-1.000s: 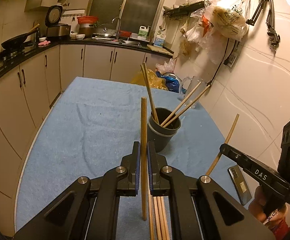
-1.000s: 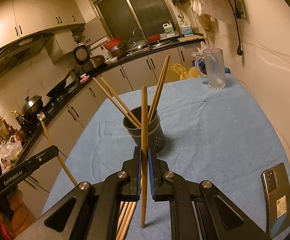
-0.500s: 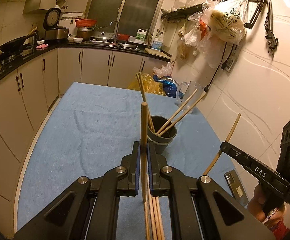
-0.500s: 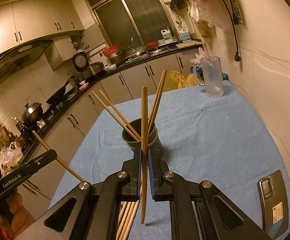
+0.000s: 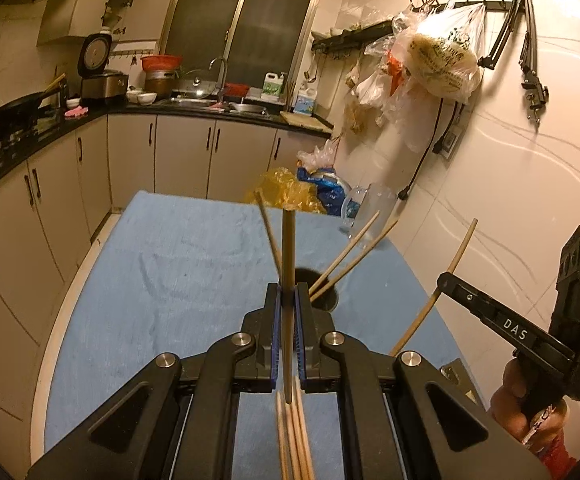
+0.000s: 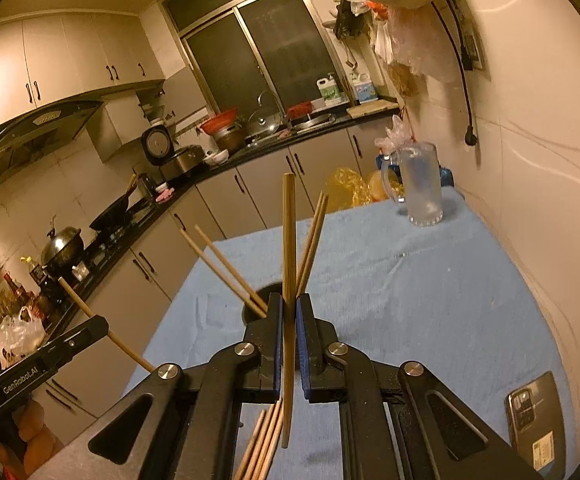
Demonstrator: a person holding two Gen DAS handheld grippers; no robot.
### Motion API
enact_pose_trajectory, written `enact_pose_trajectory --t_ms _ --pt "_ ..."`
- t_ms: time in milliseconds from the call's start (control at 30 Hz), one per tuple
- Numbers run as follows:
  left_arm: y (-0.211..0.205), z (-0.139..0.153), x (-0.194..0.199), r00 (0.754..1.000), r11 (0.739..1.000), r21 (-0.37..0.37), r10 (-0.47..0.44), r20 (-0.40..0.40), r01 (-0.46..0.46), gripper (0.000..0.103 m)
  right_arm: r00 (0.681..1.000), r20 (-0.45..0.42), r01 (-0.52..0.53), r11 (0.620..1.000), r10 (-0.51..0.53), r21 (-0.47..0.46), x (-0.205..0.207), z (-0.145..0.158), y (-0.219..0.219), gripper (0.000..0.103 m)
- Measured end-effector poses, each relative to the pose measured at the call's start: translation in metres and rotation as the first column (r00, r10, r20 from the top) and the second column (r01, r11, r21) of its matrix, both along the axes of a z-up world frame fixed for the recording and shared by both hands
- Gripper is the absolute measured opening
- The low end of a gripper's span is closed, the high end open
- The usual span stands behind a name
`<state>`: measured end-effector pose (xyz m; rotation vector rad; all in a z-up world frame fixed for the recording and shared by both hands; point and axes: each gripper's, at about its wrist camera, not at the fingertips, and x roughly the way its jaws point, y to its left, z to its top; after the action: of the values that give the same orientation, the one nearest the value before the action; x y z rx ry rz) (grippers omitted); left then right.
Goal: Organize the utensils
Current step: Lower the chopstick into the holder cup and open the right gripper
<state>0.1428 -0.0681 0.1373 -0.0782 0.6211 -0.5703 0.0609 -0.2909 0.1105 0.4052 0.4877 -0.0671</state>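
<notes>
Each hand-held gripper, left (image 5: 285,300) and right (image 6: 288,312), is clenched mid-shaft on a light, stiff, slippery chopstick (image 5: 288,280) held upright above the dark utensil cup (image 6: 255,300) mid-bench, loose chopsticks (image 5: 294,432) lying at the near edge

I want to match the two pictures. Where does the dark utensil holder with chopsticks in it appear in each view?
Left wrist view: the dark utensil holder sits just right of center, mostly hidden behind the closed fingers, only its rim showing.
Right wrist view: the holder sits just left of center, again behind the fingers.
Shared landmark: the glass mug at the far end of the blue cloth, near the wall.
</notes>
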Motion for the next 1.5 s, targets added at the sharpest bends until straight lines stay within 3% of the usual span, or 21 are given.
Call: enact_pose_trajectory --t_ms 700,1000,1500 --pt "-0.025 0.058 0.058 0.998 0.995 -0.092 0.03 0.051 -0.025 0.006 0.991 0.115 0.07 0.998 -0.07 0.004 0.051 0.056 -0.018 0.007" --pt "-0.043 0.035 0.091 0.999 0.996 -0.077 0.048 0.009 -0.047 0.006 0.988 0.109 0.11 0.994 -0.11 0.008 0.081 0.045 -0.026 0.007" --pt "-0.045 -0.012 0.112 0.997 0.998 -0.03 0.052 -0.065 -0.054 0.006 0.997 -0.017 0.075 0.997 -0.075 -0.021 0.108 -0.005 -0.021 0.008"
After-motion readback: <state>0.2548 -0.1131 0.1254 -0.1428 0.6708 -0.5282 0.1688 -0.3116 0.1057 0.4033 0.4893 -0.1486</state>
